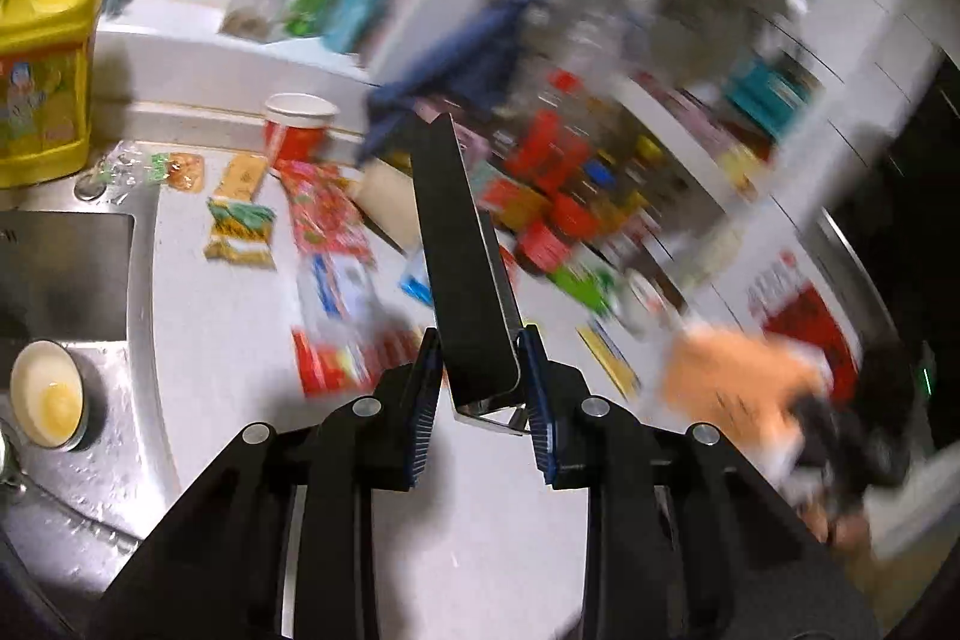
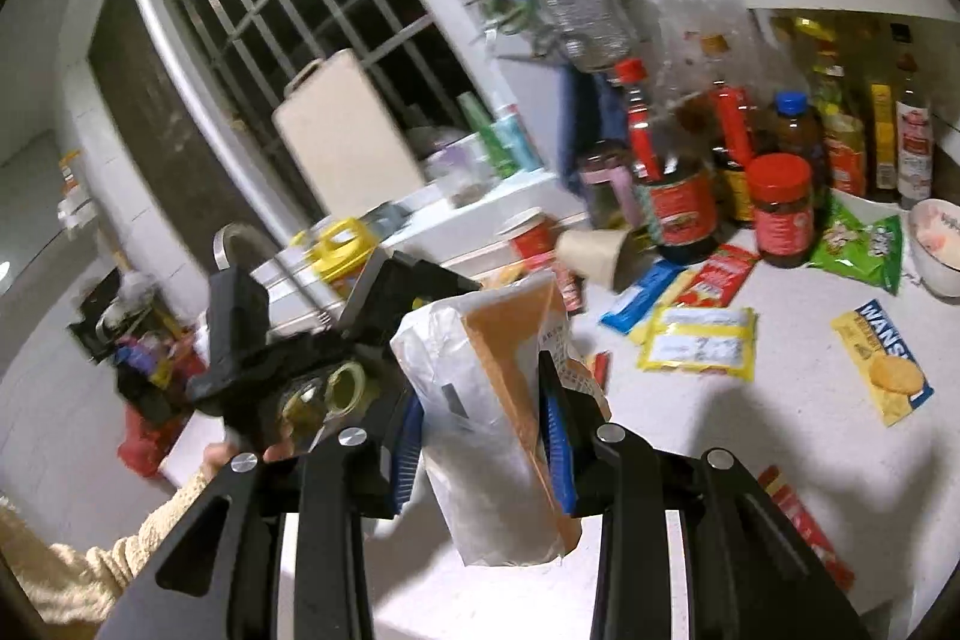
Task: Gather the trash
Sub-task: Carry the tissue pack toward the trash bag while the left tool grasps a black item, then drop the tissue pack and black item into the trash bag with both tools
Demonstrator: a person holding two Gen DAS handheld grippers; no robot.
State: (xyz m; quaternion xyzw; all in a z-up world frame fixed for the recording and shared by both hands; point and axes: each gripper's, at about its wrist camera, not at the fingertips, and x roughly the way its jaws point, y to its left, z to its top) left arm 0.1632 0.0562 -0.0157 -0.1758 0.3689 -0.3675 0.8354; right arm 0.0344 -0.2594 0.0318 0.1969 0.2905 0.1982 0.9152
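- The left gripper [image 1: 480,400], low in the middle of the left wrist view, is clamping a flat black metal piece [image 1: 462,256] between its blue pads [image 1: 420,418] — the piece is standing up out of the jaws, tilting toward the upper left of the frame.
- The right gripper [image 2: 480,436], low in the middle of the right wrist view, is holding a white and orange paper packet [image 2: 480,400]; its jaws are sitting narrow, pressing the packet's sides.
- That same packet is showing as an orange blur at the lower right of the left wrist view.
- Trash is lying scattered on the white counter [image 2: 690,436]: a yellow packet [image 2: 699,340] right of centre in the right wrist view, a blue wrapper [image 2: 639,298] and a red sachet [image 2: 720,274] just above it, a biscuit wrapper [image 2: 888,358] at the far right — all apart from both grippers.
- A red paper cup [image 1: 297,127] is standing upright at upper centre-left of the left wrist view, with a red snack wrapper [image 1: 327,211] lying just below it.
- A yellow jug [image 1: 48,58] is filling the upper left there, beside the steel sink [image 1: 66,268].
- A sleeve [image 2: 78,562] is showing at the lower left of the right wrist view.
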